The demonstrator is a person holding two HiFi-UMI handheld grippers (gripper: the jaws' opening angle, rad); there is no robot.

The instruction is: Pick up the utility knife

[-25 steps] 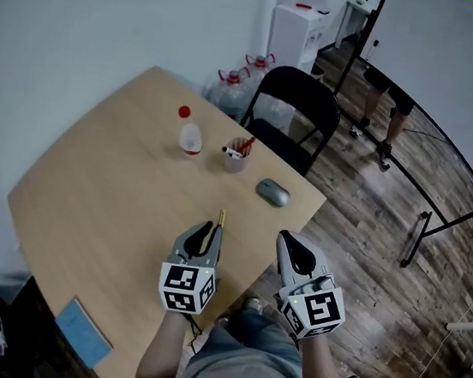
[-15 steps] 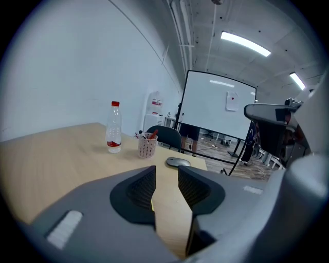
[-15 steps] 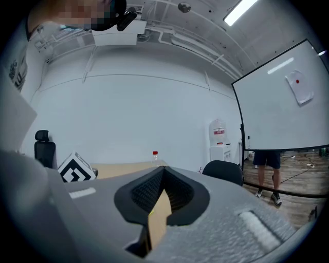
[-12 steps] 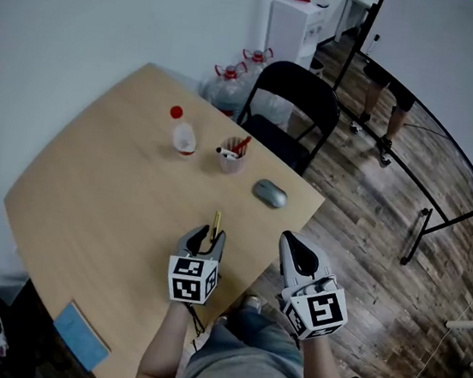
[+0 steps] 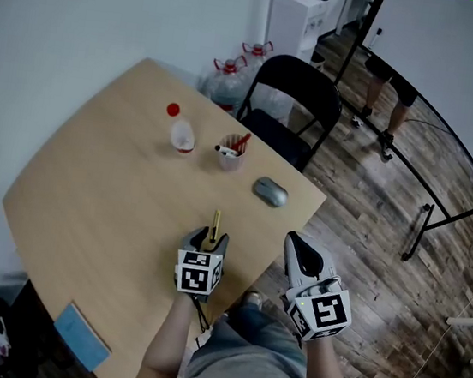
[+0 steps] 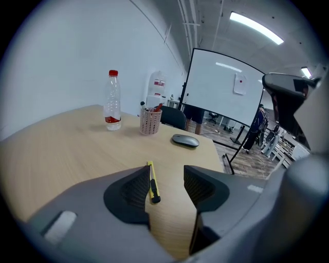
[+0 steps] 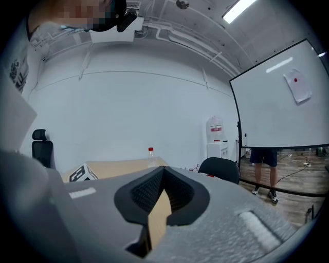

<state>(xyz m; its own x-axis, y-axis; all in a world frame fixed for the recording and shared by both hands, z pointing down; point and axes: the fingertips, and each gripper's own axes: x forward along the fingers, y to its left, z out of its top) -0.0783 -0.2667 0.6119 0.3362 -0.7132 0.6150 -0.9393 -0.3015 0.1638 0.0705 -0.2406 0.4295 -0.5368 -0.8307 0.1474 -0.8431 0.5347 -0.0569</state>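
My left gripper point(image 6: 167, 177) is down at the near edge of the light wooden table point(image 5: 107, 184), tilted toward the tabletop. Its jaws have just been opening and now stand wide apart, gripping nothing. The slim yellow utility knife with a black slider point(image 6: 152, 181) lies flat on the wood in the gap between them. It sits much closer to the left jaw than to the right, and neither pad presses on it.

The knife's long axis runs nearly straight away from me, in line with the way the gripper points. The dark end is nearest me, between the jaws, and the yellow end reaches out past the jaw tips toward the far side of the table. In the head view only that yellow end shows beyond the gripper.

Further along the table stand a pale mesh pen cup point(image 5: 231, 153), a clear plastic bottle with a red cap point(image 5: 180, 133) and a grey computer mouse point(image 5: 270, 192), all well apart from the knife.

My right gripper point(image 5: 297, 240) hangs off the table's edge over the wood-plank floor point(image 5: 360, 235), its jaws clenched tip to tip with nothing in them.
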